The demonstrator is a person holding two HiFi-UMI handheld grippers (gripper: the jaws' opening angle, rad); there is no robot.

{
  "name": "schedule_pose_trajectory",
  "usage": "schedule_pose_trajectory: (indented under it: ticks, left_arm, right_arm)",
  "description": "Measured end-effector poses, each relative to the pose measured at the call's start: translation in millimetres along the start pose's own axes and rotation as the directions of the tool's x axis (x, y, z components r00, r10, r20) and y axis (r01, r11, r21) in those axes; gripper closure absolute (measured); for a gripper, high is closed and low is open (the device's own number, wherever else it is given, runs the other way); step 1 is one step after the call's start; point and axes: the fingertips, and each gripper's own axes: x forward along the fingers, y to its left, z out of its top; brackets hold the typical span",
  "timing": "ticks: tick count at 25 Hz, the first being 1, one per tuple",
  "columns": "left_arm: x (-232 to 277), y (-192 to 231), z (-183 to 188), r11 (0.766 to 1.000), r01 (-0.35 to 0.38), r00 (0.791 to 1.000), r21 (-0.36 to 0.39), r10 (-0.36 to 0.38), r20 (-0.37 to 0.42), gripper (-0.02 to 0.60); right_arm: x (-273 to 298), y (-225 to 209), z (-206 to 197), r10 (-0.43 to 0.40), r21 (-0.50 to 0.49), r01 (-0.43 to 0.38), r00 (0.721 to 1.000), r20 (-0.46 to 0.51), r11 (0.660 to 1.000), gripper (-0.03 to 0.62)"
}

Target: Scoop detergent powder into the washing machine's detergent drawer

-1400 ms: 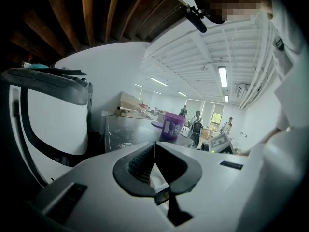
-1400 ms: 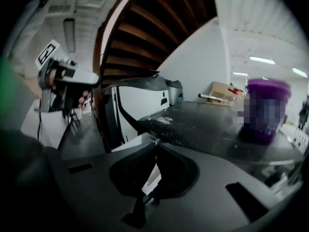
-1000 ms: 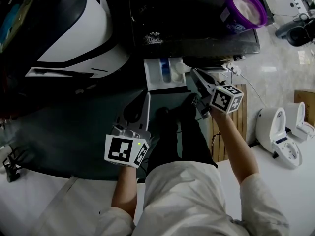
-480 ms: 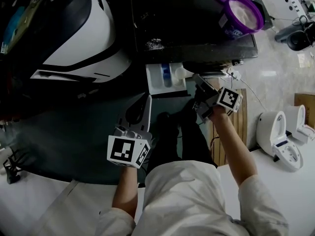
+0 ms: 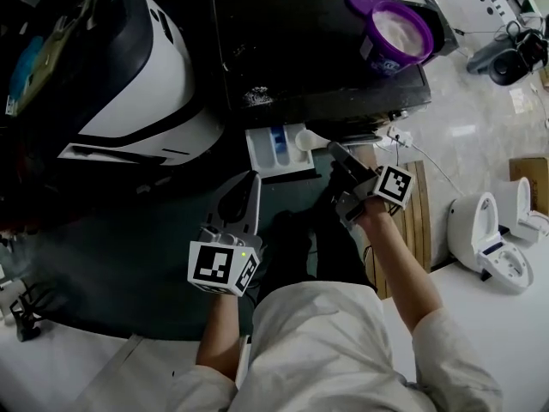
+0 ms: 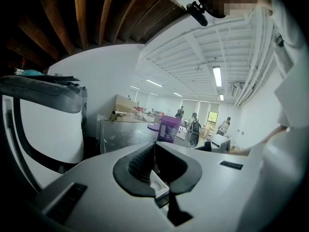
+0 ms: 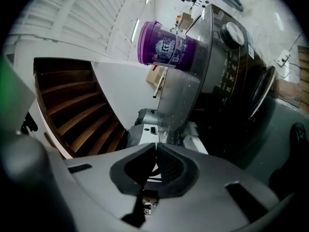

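The right tool (image 5: pixel 334 153) has its jaws pressed together. They seem to pinch the thin handle of a white scoop (image 5: pixel 302 137), whose bowl sits just ahead of the tips, though the handle itself is too slim to make out between the pads. Directly beyond the bowl, and a little to the tool's left, is the pulled-out detergent drawer (image 5: pixel 257 154), white with a blue insert. The step in hand looks like tipping powder into one of its compartments. The open purple detergent tub (image 5: pixel 396 33) stands well ahead and to the right of the tool, on top of the washing machine (image 5: pixel 317 58). Some powder already lies spilled on the machine's top (image 5: pixel 257 97) near the front edge, so neatness matters here. To do the step well, bring the bowl fully over the chosen compartment before rolling the wrist. Tip slowly, keep the bowl low over the opening, and hold the pinch firm so the handle does not twist. The left tool (image 5: pixel 249 183) hangs nearer the person and below the drawer, its jaws closed on nothing and the drawer showing beyond them. It could steady the drawer front if the pour makes it wobble.
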Motion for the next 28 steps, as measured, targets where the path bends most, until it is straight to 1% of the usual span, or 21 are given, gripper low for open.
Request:
schedule_pose_trajectory:
  ticks: [6, 11, 15, 21, 28]
  left_arm:
    - [9, -10, 11, 1.000, 0.020, 1.000, 0.009, -0.020, 0.011, 0.560]
    - [25, -20, 24, 0.999, 0.028, 0.999, 0.023, -0.028, 0.020, 0.560]
    - [43, -27, 38, 0.999, 0.028, 0.999, 0.034, -0.029, 0.031, 0.560]
    - [79, -36, 55, 1.000, 0.015, 0.999, 0.019, -0.016, 0.040, 0.560]
    - [132, -61, 83, 0.999, 0.033, 0.997, 0.035, -0.035, 0.067, 0.560]
  right_arm:
    - [-13, 31, 8, 0.054, 0.061, -0.057, 0.997, 0.048, 0.997, 0.586]
    - [-18, 56, 26, 0.065, 0.078, -0.069, 0.996, 0.062, 0.995, 0.586]
    - [-22, 75, 52, 0.083, 0.079, -0.090, 0.993, 0.085, 0.993, 0.586]
    - [-31, 98, 96, 0.124, 0.097, -0.134, 0.987, 0.102, 0.986, 0.586]
    - [-33, 110, 158, 0.149, 0.065, -0.157, 0.982, 0.119, 0.985, 0.586]
